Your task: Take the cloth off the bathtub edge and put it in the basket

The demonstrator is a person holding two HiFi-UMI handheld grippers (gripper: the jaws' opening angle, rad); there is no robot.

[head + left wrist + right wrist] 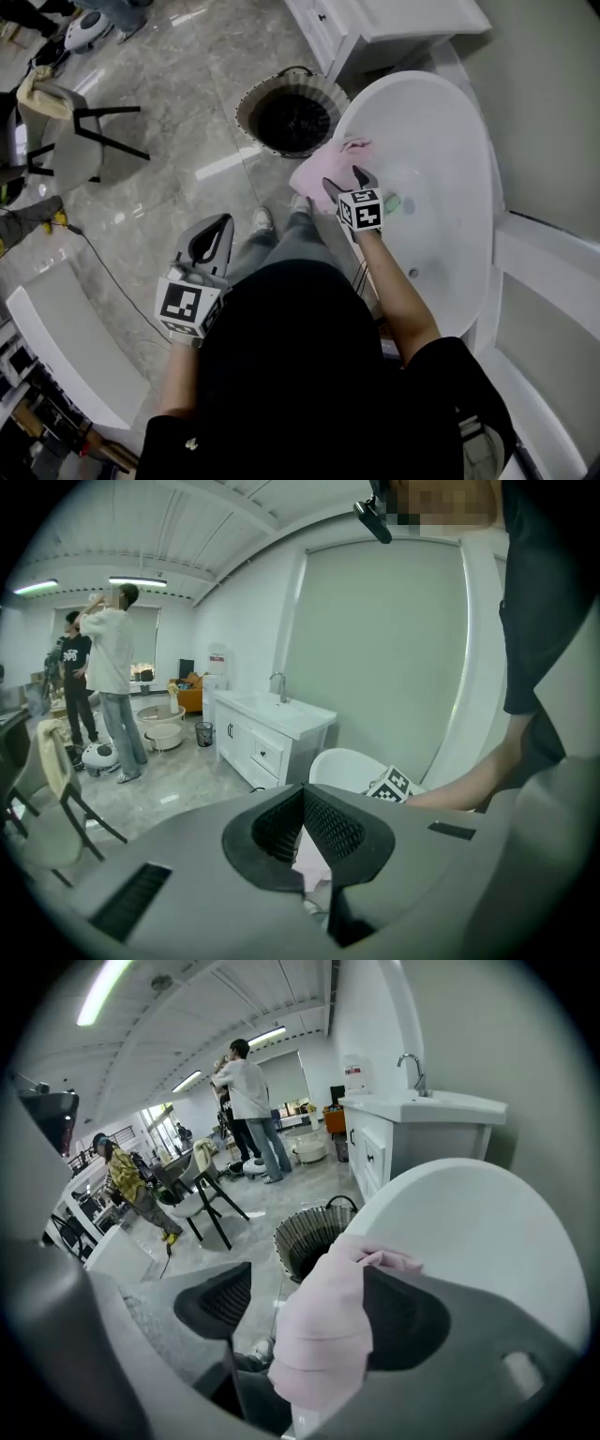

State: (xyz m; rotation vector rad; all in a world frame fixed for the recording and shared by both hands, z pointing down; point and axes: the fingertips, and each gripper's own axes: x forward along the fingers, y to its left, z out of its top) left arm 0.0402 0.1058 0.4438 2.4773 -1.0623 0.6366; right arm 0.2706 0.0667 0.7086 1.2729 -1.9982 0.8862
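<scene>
A pink cloth (323, 169) hangs over the near rim of the white bathtub (469, 122). My right gripper (345, 180) straddles it with jaws wide apart. In the right gripper view the cloth (323, 1330) sits between the pads and leans against the right-hand pad, while the left-hand pad stands clear of it. The round ribbed basket (291, 117) with a dark inside stands on the floor just left of the tub, also visible past the cloth in the right gripper view (314, 1232). My left gripper (217, 230) hangs low by the person's left side, jaws together and holding nothing.
A white vanity cabinet (375, 23) stands behind the basket. A grey chair (80, 141) and a white bench (66, 337) are on the left, with a cable (103, 267) across the marble floor. Something small and green (394, 202) lies in the tub. People (248, 1101) stand far back.
</scene>
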